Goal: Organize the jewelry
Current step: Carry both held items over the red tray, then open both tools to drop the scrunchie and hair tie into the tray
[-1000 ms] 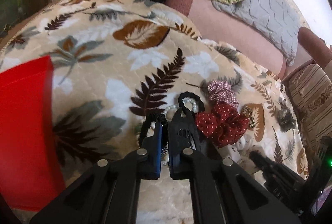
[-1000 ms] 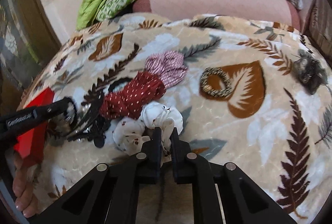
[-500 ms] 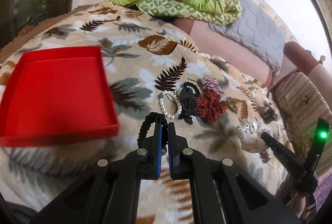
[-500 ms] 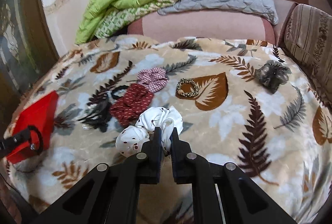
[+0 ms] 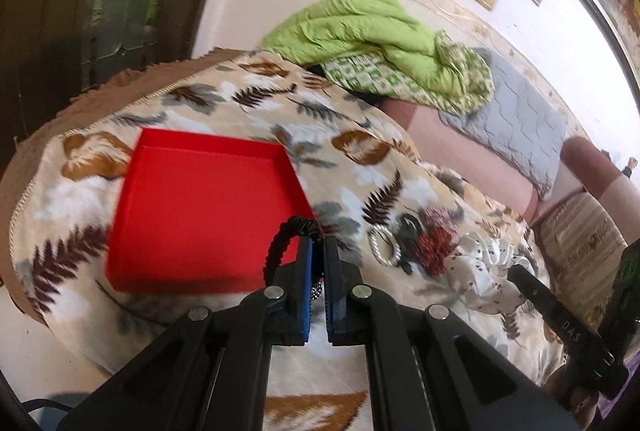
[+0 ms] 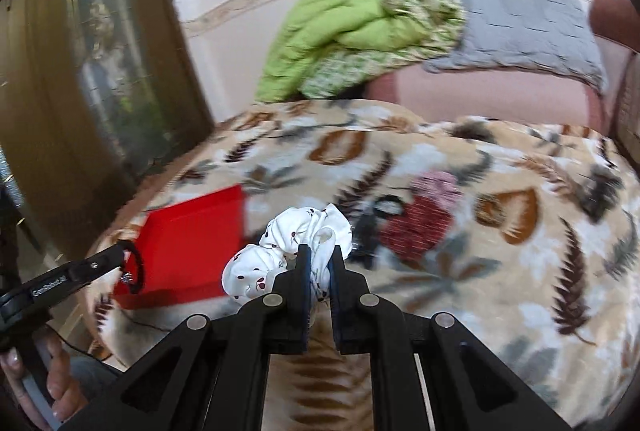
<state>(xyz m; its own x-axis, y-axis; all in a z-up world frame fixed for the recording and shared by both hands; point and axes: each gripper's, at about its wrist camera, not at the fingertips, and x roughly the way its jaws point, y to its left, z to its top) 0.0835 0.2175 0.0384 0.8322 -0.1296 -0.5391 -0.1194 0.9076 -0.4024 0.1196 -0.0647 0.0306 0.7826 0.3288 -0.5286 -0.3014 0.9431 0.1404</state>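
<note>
The shallow red cardboard box (image 5: 200, 207) on the leaf-patterned blanket (image 5: 248, 111) looks empty, so sorting has barely begun. The left gripper (image 5: 316, 251) is clamped on a black braided hair tie (image 5: 286, 243) at the box's near right corner. The right gripper (image 6: 319, 263) pinches a white spotted fabric scrunchie (image 6: 296, 243). A red dotted scrunchie (image 5: 434, 251), pearl string (image 5: 384, 247) and others remain right of the box. Only the right view shows the leopard-print ring (image 6: 486, 209) farther right.

Legible in the left wrist view: white letters "DAS" on the black arm of the right tongs (image 5: 520, 277). In the right wrist view: a white label on the arm of the left tongs (image 6: 124, 255), blurred, beginning "Gen", remainder unreadable.
</note>
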